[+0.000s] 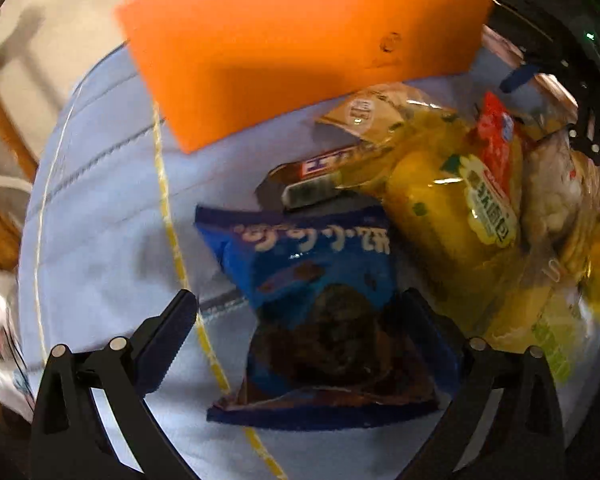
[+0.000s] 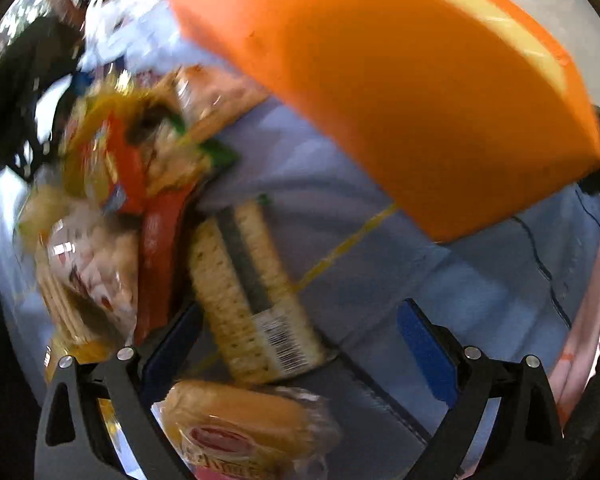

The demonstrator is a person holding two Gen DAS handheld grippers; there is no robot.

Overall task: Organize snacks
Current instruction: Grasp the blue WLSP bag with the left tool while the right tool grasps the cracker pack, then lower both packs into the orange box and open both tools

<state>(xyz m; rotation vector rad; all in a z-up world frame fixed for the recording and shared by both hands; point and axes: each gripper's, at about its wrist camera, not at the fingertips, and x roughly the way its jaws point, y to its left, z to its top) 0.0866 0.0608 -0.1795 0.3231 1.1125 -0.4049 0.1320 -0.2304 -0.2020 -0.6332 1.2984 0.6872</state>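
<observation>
In the left wrist view my left gripper [image 1: 296,316] is open, its jaws wide on either side of a blue chocolate-cookie packet [image 1: 320,312] lying on the pale blue cloth [image 1: 100,208]. Behind it lie a brown snack bar [image 1: 316,184], a yellow packet [image 1: 452,208] and several more snacks. An orange bin [image 1: 300,48] stands at the back. In the right wrist view my right gripper [image 2: 300,320] is open over a clear cracker packet [image 2: 252,292]; a wrapped bun [image 2: 240,428] lies below it. The orange bin [image 2: 400,80] fills the upper right.
A pile of blurred snack packets [image 2: 112,184] sits left of the crackers. The other gripper's black frame [image 1: 572,80] shows at the upper right of the left view. A wooden chair [image 1: 4,128] stands beyond the cloth's left edge.
</observation>
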